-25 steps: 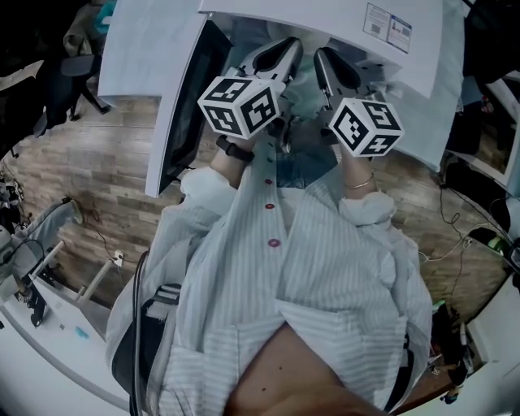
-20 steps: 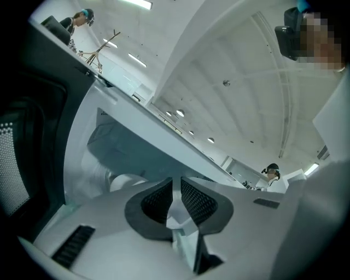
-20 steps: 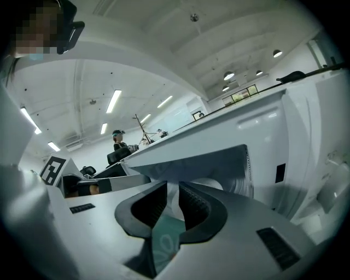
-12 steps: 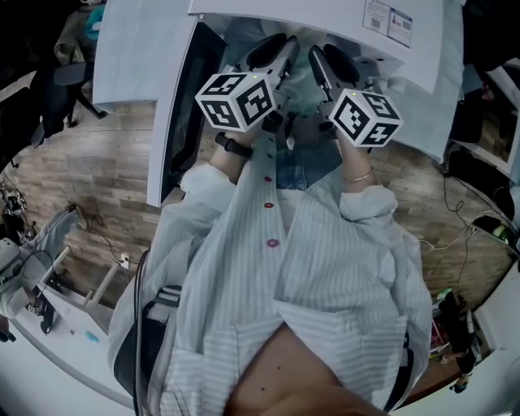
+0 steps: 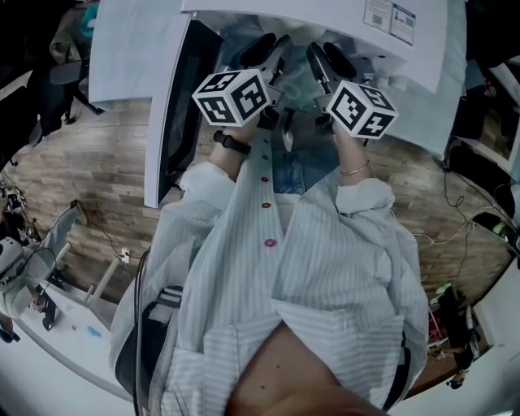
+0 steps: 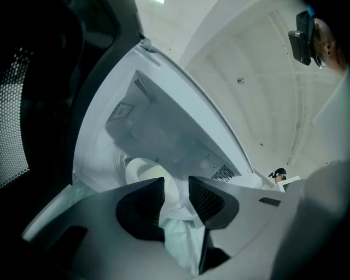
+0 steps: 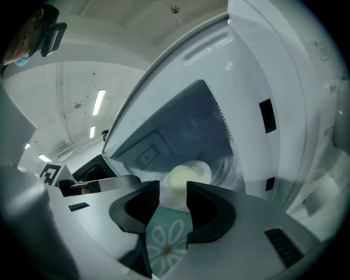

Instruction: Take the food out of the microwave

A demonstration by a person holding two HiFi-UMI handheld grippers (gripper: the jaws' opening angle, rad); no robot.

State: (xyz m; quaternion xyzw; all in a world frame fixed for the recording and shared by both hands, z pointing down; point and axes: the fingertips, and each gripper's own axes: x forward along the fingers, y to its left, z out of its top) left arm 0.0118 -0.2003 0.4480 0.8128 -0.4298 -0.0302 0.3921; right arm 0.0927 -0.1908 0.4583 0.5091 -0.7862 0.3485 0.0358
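"Two hand-held grippers were up at the white box-shaped microwave oven (image 5: pixel 325 20), weren't they?"

"Both, side by side in its mouth. The oven's white-framed, dark-glass door (image 5: pixel 180 106) stood swung out on the person's left."

"How was the left gripper (image 6: pixel 176 188) set?"

"Released. Its black pads stood a narrow gap apart. In its own view the rim of the white round plate (image 6: pixel 139 167) showed through that gap, not pinched as far as I could see."

"And the right gripper (image 7: pixel 173 191)?"

"The same: slack, pads a little apart, pointed straight at the plate, which lay just beyond the tips."

"Where was the food?"

"The pale yellow, rounded lump of food (image 7: pixel 180 178) sat on that plate, and the plate lay inside the oven's cavity. It was not out."

"Anything below the jaws?"

"A pale teal cloth printed with a white daisy (image 7: pixel 164 243) showed under both grippers, just in front of the plate. I could not tell what it lay on."

"And from the head camera?"

"The black-and-white marker cubes faced upward, the left cube (image 5: pixel 233 95) near the door, the right cube (image 5: pixel 361 108) beside it. Below them were the person's sleeves in a white pinstriped shirt (image 5: pixel 325 276), with grey-brown wooden plank flooring (image 5: pixel 81 171) to either side. I could not make out the plate there."
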